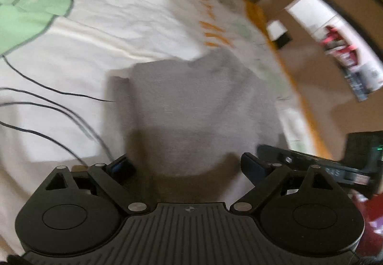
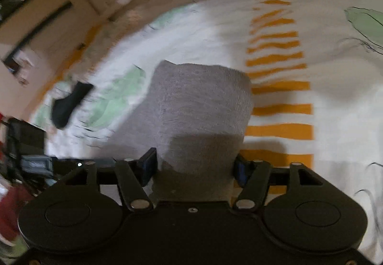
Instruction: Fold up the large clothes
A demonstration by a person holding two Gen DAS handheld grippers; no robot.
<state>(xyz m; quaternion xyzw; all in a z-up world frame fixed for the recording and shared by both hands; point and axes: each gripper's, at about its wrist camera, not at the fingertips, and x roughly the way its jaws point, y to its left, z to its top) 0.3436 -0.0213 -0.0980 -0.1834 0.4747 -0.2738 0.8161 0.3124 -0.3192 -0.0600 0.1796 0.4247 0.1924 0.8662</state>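
- Grey knitted garment (image 2: 201, 107) lies folded on the bed sheet (image 2: 335, 109), a compact block; long axis runs away from the right hand-held gripper (image 2: 195, 169), far edge rounded, towards the headboard side.
- Near end of it sits between the spread fingers of the right hand-held gripper; cannot tell if the pads press it.
- In the left wrist view the same garment (image 1: 191, 107) lies ahead of the left hand-held gripper (image 1: 188, 165); fingers spread wide, nothing between them.
- White sheet with green leaf shapes (image 1: 26, 13), thin dark lines and a band of orange stripes (image 2: 280, 109).
- Dark sock-like item (image 2: 68, 104) near the bed edge.
- Beige floor and shelves beyond the bed, all blurred.
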